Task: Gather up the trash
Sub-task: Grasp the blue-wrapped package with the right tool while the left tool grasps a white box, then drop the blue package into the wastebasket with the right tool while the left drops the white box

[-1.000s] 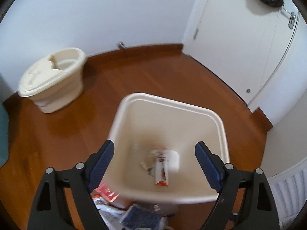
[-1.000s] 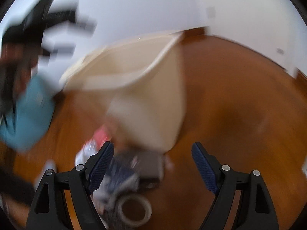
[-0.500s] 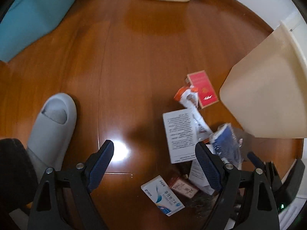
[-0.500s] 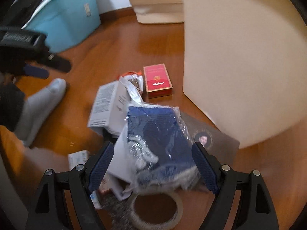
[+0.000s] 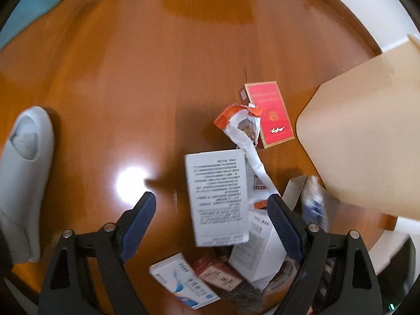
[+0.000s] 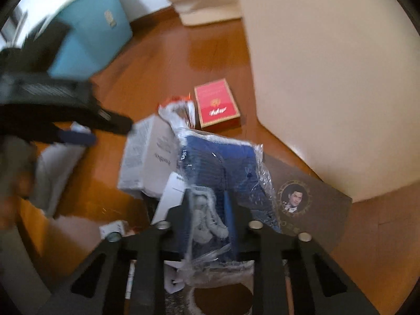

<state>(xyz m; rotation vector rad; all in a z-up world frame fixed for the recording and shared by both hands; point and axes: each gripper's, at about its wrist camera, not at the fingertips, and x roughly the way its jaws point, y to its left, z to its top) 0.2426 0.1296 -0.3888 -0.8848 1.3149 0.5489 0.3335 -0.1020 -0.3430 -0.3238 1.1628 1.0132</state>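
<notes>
A glossy reddish-brown wooden floor [image 5: 126, 84] fills both views, with a bright lamp glare on it and a white wall and wood skirting at its far edge. The cream waste bin [image 6: 328, 78] is the landmark: it stands on the floor, and the trash lies in a heap just beside its base. Nearest the bin's foot is a red cigarette pack [image 5: 270, 113], lying flat; against it lies a torn orange-and-white wrapper [image 5: 241, 123], and further from the bin a white printed box [image 5: 218, 197], a blue-and-white small box [image 5: 183, 281] and a reddish carton [image 5: 218, 273]. A dark card with a portrait [image 6: 302, 204] lies touching the bin's lower edge. The right gripper [image 6: 210, 210] is closing its jaws on the blue item in clear plastic wrap [image 6: 218, 162], which sits atop the heap beside the bin; its pads press the crinkled wrap. The left gripper [image 5: 212, 220] hangs over the white printed box with fingers wide apart, holding nothing. Beyond the bin, against the wall, stand a teal storage tub [image 6: 89, 34] and a second cream container [image 6: 204, 2]. Far from the bin, a grey slipper [image 5: 23, 173] rests on the floor.
</notes>
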